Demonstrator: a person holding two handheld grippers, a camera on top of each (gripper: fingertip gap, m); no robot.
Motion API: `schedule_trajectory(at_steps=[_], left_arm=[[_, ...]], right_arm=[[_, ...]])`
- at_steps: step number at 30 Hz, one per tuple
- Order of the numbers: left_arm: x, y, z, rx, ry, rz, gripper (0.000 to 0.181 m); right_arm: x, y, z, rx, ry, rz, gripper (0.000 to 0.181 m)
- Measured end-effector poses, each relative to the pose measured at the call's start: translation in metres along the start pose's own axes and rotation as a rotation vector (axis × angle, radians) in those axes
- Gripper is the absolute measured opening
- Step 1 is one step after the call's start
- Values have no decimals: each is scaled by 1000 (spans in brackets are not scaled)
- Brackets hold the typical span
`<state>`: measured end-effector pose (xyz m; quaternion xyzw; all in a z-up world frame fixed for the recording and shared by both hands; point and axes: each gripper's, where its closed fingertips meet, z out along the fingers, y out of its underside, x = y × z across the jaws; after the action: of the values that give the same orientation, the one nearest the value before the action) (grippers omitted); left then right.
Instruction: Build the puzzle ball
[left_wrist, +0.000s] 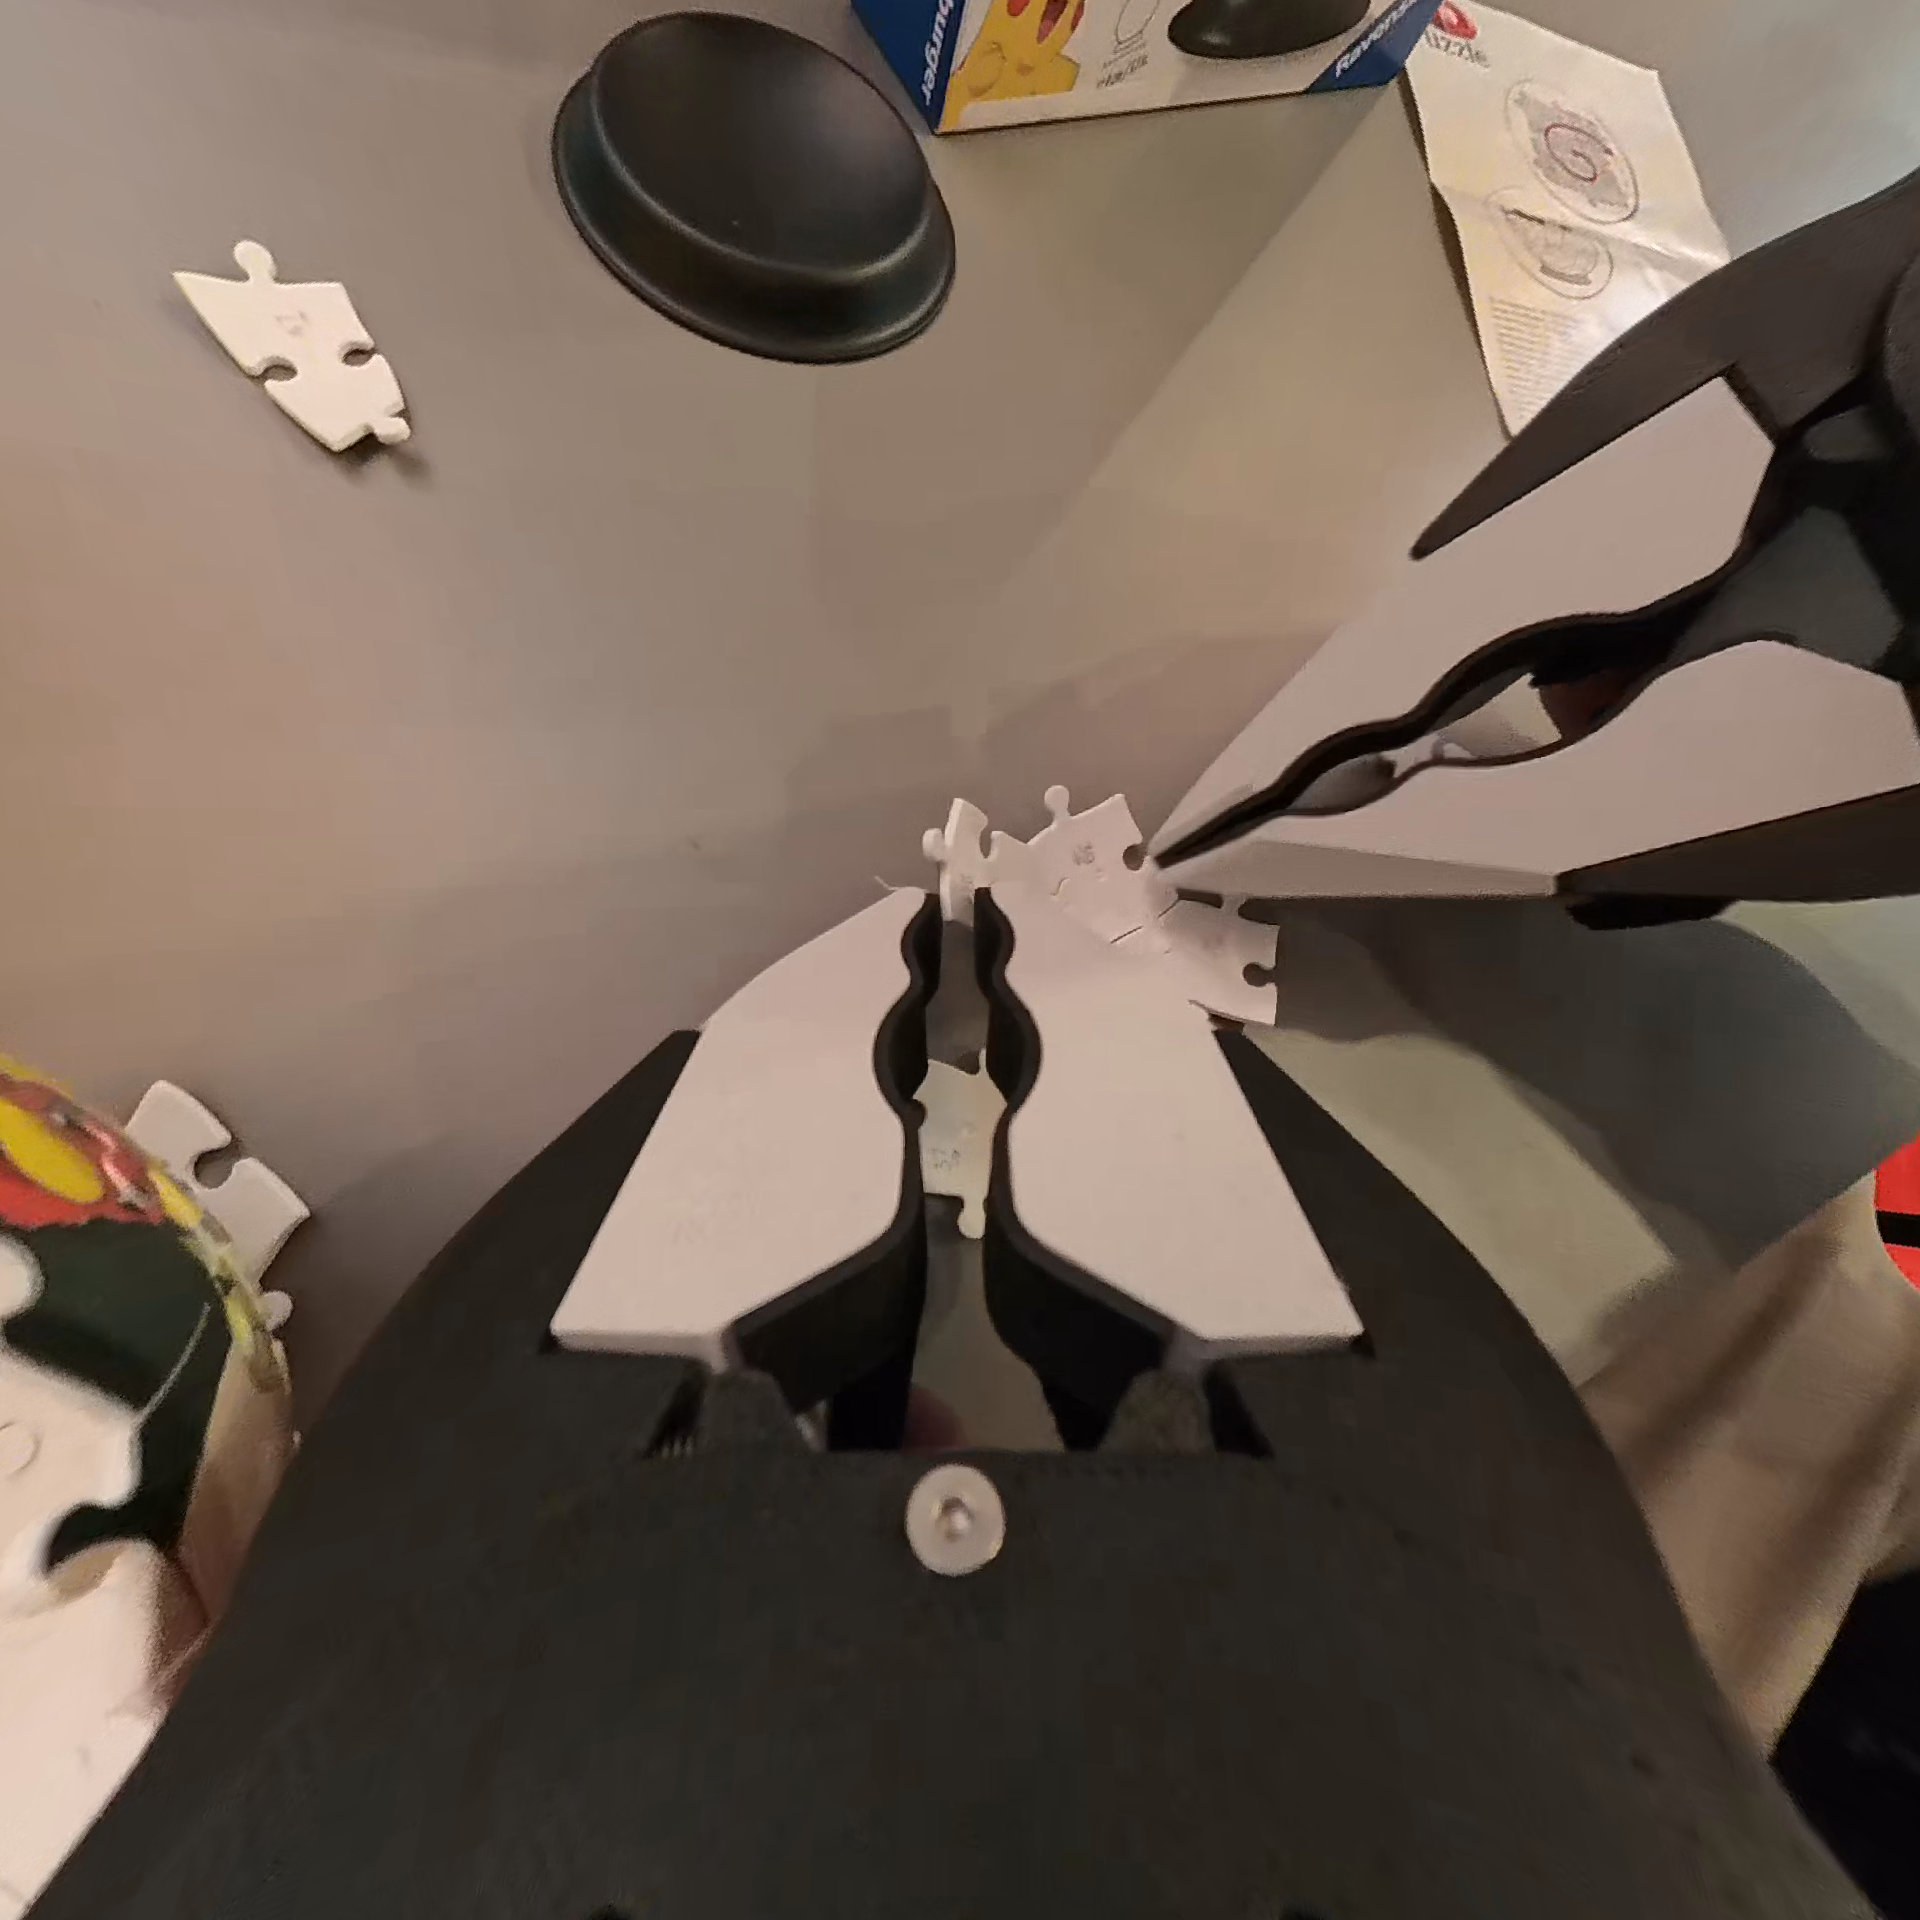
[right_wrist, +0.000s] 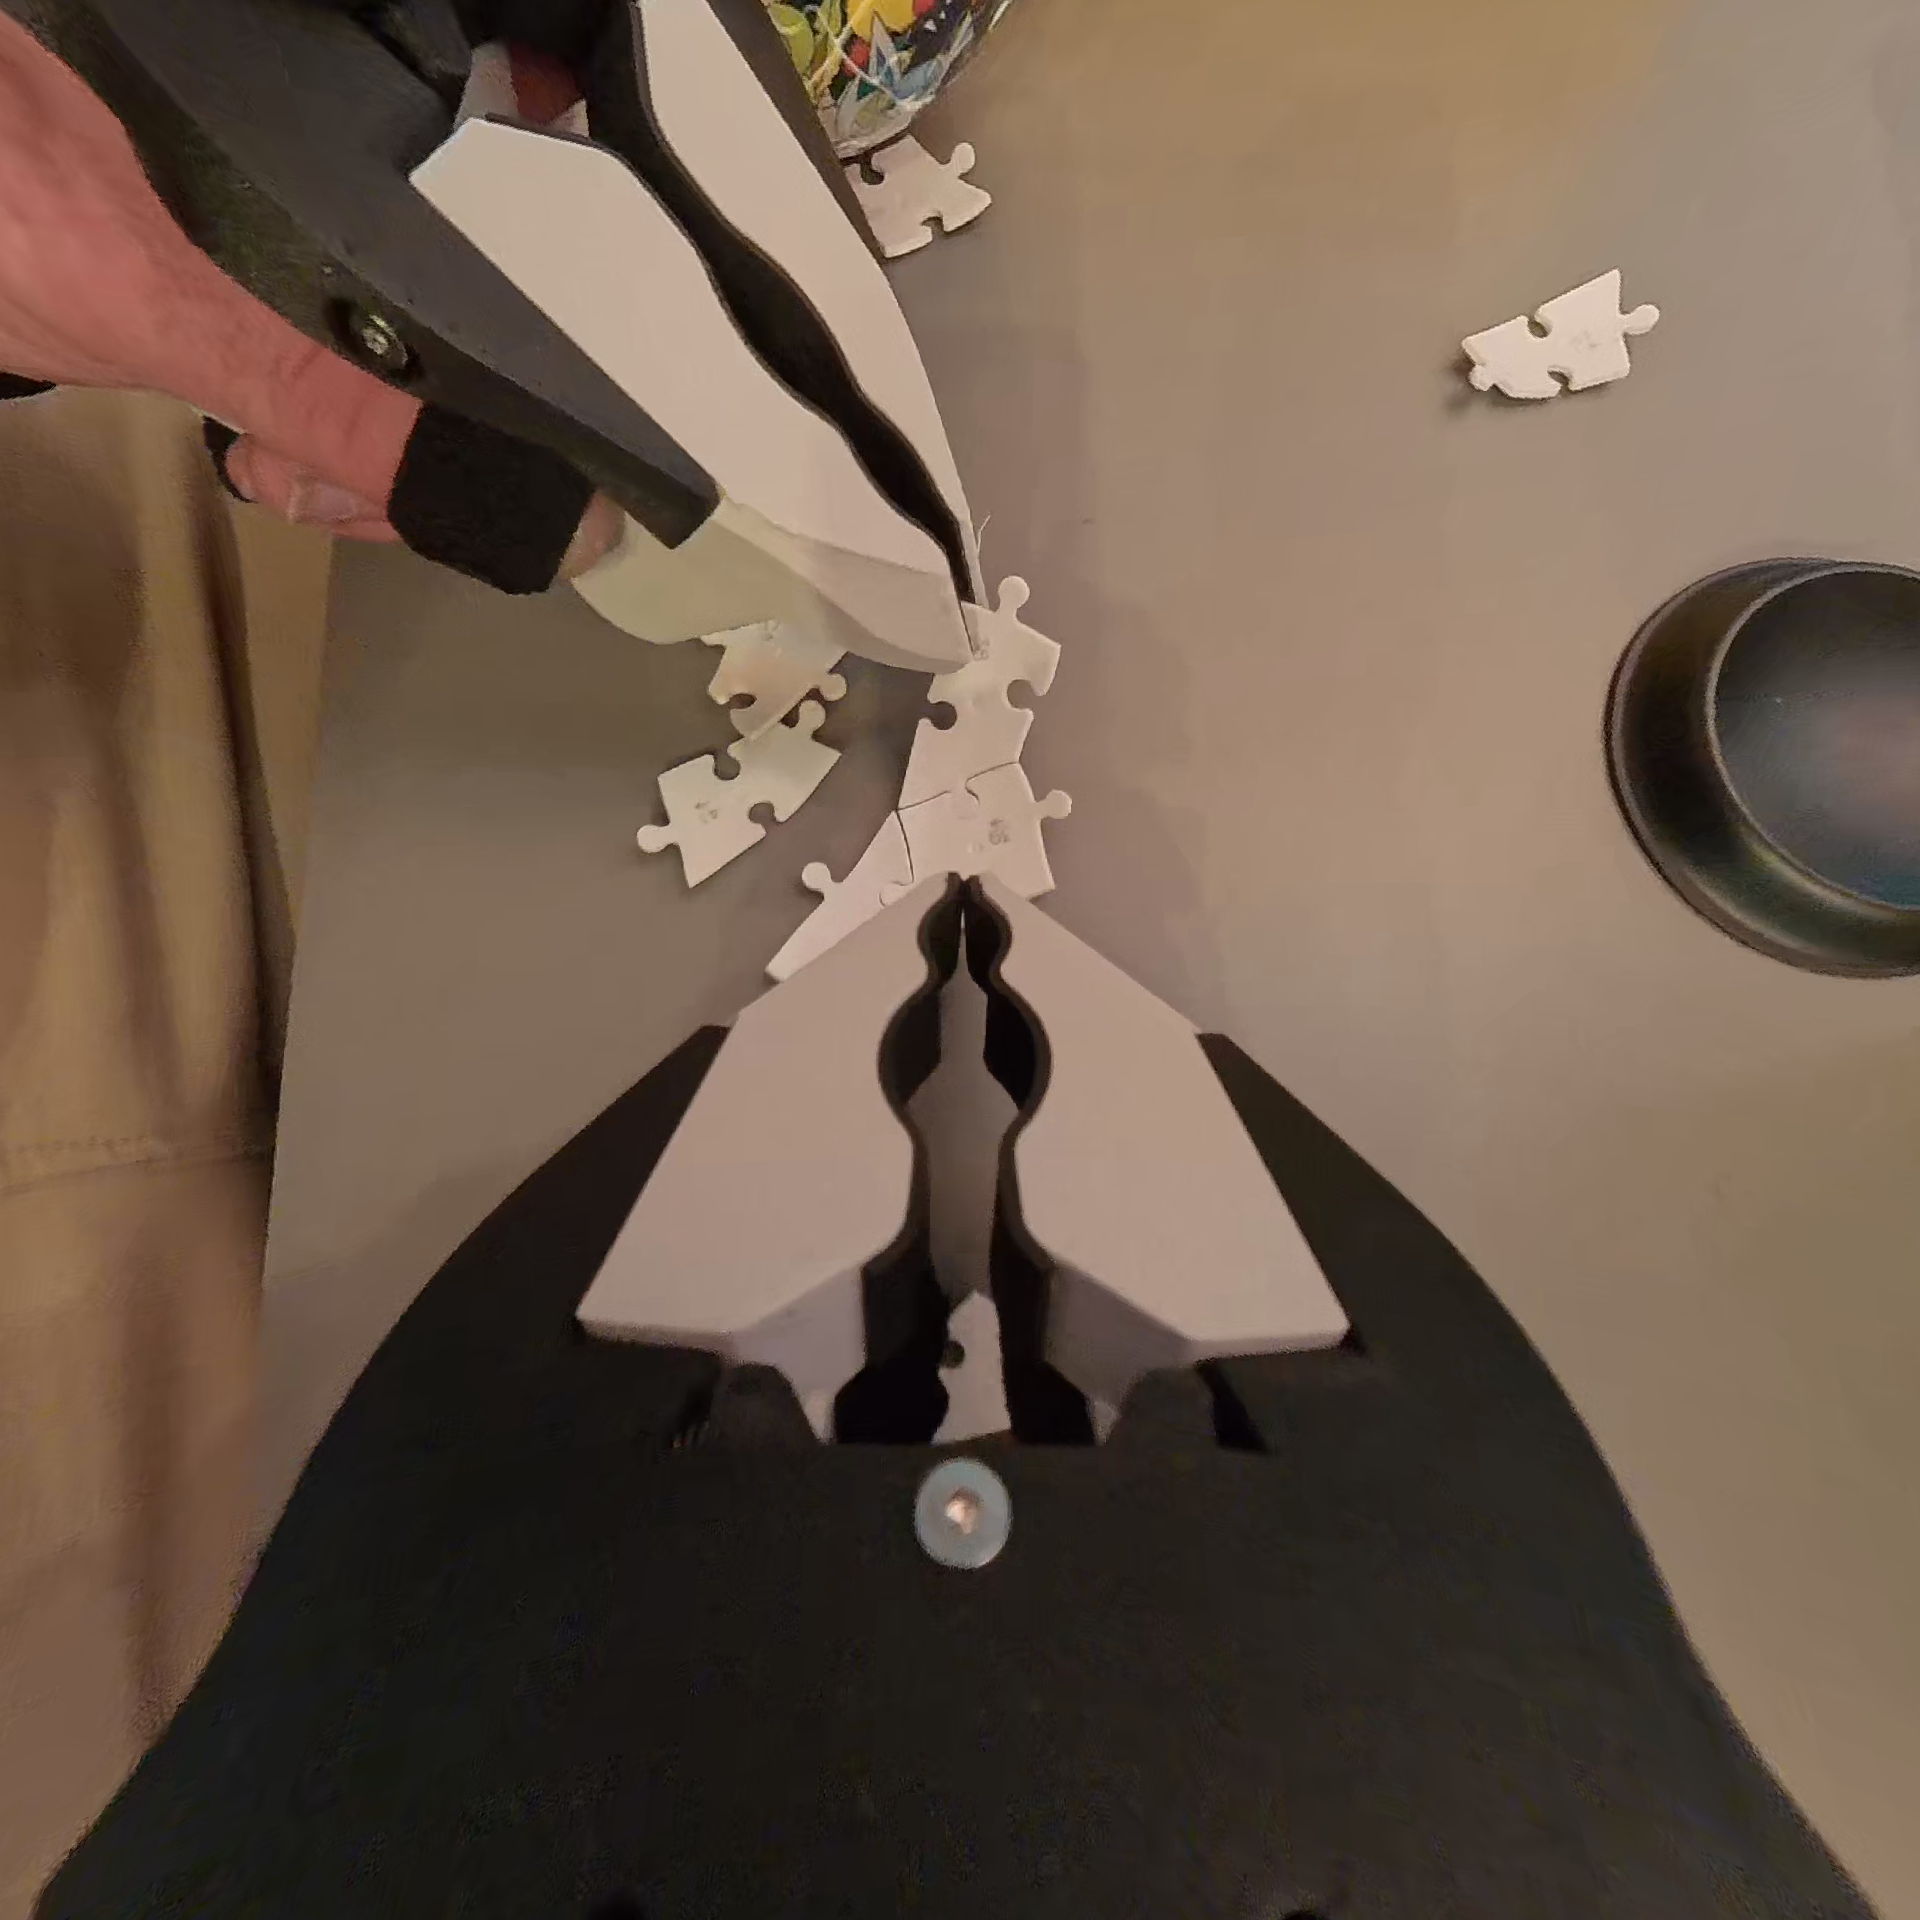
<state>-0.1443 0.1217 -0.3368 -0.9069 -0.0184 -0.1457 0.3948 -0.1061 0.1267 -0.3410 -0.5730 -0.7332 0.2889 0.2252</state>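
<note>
A short strip of joined white puzzle pieces (left_wrist: 1091, 894) hangs above the grey table (left_wrist: 520, 675). My left gripper (left_wrist: 951, 909) is shut on the strip's end piece (left_wrist: 961, 847), which stands edge-on between its pads. In the right wrist view the left gripper (right_wrist: 971, 613) comes in from the upper left and pinches the top piece of the strip (right_wrist: 987, 748). My right gripper (right_wrist: 961, 885) is shut, its closed tips lying against the face of the strip's near end. In the left wrist view the right gripper (left_wrist: 1155, 858) touches the strip's edge by a notch.
A black round stand (left_wrist: 748, 197) (right_wrist: 1787, 769), a puzzle box (left_wrist: 1132, 62) and an instruction sheet (left_wrist: 1558, 218) lie at the back. The part-built coloured ball (left_wrist: 94, 1299) (right_wrist: 883, 52) is at the left. Loose white pieces (left_wrist: 296, 343) (right_wrist: 1558, 343) (right_wrist: 743, 795) lie around. A hand (right_wrist: 156, 312) holds the left gripper. Some 5 cm of space lies between my two pairs of fingers.
</note>
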Motion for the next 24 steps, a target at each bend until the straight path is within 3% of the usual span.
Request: schedule_trajectory(at_steps=[7, 13, 20, 22, 24], left_arm=[[1, -1, 1, 1, 6, 22, 6], [0, 0, 2, -4, 14, 21, 6], [1, -1, -1, 7, 29, 35, 5], [1, -1, -1, 10, 36, 40, 5], [3, -4, -2, 34, 48, 56, 5]], right_arm=[[-9, 0, 11, -24, -28, -61, 0], [-9, -1, 12, -10, -66, -1, 0], [7, -16, -8, 80, -12, 49, 0], [17, -12, -8, 62, 14, 94, 22], [18, -9, -7, 60, -13, 137, 23]])
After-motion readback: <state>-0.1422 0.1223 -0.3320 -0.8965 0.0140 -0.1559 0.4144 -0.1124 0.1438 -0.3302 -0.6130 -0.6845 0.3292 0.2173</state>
